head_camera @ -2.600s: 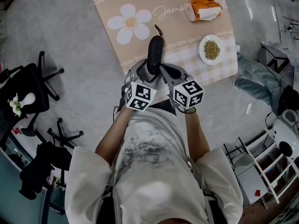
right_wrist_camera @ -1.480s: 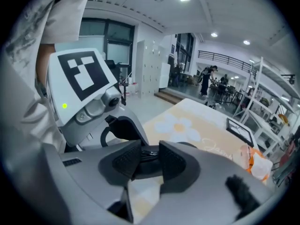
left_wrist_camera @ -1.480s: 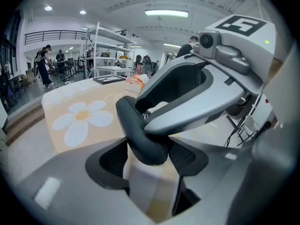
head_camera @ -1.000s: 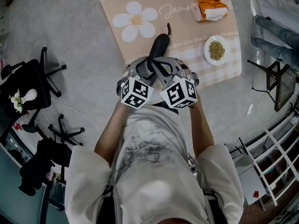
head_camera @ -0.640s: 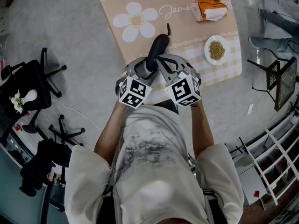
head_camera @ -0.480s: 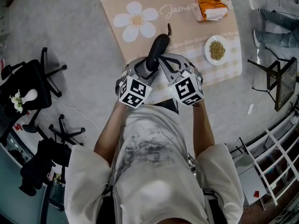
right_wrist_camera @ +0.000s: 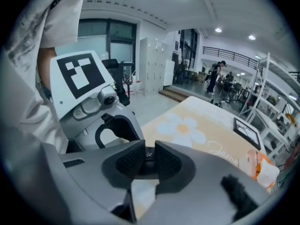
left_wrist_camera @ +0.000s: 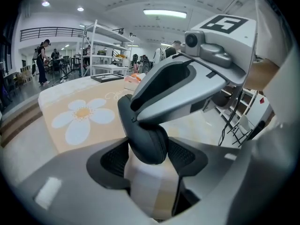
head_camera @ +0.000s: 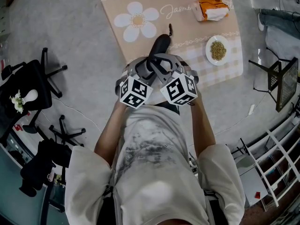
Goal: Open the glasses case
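The person is holding a gripper in each hand, close together over the near edge of a table [head_camera: 225, 69] that is covered by a beige cloth [head_camera: 187, 27] with a white daisy [head_camera: 137, 21] printed on it. The dark glasses case [head_camera: 158, 46] is sitting above that near edge, with its far end pointing toward the middle of the cloth and its near end reaching back between the two grippers.

The left gripper [left_wrist_camera: 147, 157] is gripping the case. Its two ribbed pads [left_wrist_camera: 114, 159] are pressing on either side of the rounded near end, which fills the gap between them. The right gripper [right_wrist_camera: 149, 157] is coming in across the case from the other side, just beside the left one. Its jaws have just been opening and are now standing narrowly apart, with a small dark part of the case showing in the gap. It is unclear whether the pads are touching it.

Farther back on the cloth, an orange and white bag [head_camera: 209, 9] is lying well apart from the case. A white plate [head_camera: 207, 53] of greenish seeds is resting to the case's right.
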`<act>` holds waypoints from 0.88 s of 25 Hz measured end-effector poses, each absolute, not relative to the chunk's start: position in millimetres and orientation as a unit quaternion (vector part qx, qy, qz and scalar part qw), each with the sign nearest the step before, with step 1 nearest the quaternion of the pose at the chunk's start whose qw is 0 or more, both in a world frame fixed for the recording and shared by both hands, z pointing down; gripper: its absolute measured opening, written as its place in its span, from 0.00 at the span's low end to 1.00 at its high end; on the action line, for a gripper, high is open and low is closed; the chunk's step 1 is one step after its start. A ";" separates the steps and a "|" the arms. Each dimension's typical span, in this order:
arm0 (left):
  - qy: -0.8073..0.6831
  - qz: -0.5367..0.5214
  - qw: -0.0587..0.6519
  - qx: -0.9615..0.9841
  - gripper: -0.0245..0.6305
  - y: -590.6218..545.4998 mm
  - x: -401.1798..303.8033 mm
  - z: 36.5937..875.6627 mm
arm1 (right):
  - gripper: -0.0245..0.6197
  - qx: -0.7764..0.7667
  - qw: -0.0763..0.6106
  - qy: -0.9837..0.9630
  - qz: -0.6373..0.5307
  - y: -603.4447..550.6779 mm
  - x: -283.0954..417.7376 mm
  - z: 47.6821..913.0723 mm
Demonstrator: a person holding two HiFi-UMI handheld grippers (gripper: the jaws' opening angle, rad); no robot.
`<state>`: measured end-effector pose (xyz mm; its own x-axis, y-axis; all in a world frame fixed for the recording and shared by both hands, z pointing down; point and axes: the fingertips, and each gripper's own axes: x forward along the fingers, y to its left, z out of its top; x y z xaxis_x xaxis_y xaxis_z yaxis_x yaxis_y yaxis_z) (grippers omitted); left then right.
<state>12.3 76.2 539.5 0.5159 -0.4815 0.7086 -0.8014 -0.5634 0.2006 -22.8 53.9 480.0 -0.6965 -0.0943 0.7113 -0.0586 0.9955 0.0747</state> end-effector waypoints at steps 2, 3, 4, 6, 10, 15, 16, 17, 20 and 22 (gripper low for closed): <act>-0.386 0.307 0.260 0.830 0.45 76.3 12.3 539.3 | 0.10 0.030 0.400 -0.916 -0.030 56.2 -24.3 481.2; -0.385 0.308 0.259 0.831 0.45 76.3 12.4 539.1 | 0.10 0.024 0.405 -0.913 -0.032 57.2 -24.5 481.1; -0.386 0.308 0.258 0.831 0.45 76.3 12.5 538.9 | 0.09 0.020 0.411 -0.911 -0.035 57.8 -24.4 480.7; -0.386 0.306 0.259 0.831 0.45 76.4 12.5 538.5 | 0.09 0.018 0.418 -0.907 -0.038 58.1 -24.0 478.9; -0.386 0.301 0.264 0.831 0.45 76.6 11.5 538.6 | 0.06 0.033 0.418 -0.907 -0.039 55.3 -21.6 473.2; -0.388 0.294 0.273 0.830 0.44 76.8 8.5 539.3 | 0.06 0.044 0.421 -0.906 -0.022 52.9 -11.5 474.7; -0.388 0.295 0.273 0.830 0.44 76.8 8.5 539.2 | 0.06 0.048 0.419 -0.907 -0.015 51.9 -9.0 474.7; -0.387 0.295 0.272 0.830 0.44 76.8 8.3 539.1 | 0.06 0.054 0.416 -0.908 -0.009 50.5 -6.8 474.1; -0.387 0.294 0.272 0.830 0.44 76.8 7.8 539.0 | 0.06 0.068 0.410 -0.910 0.004 46.6 -1.9 471.8; -0.386 0.294 0.272 0.831 0.44 76.7 7.7 539.0 | 0.06 0.068 0.408 -0.910 0.005 46.5 -1.6 471.1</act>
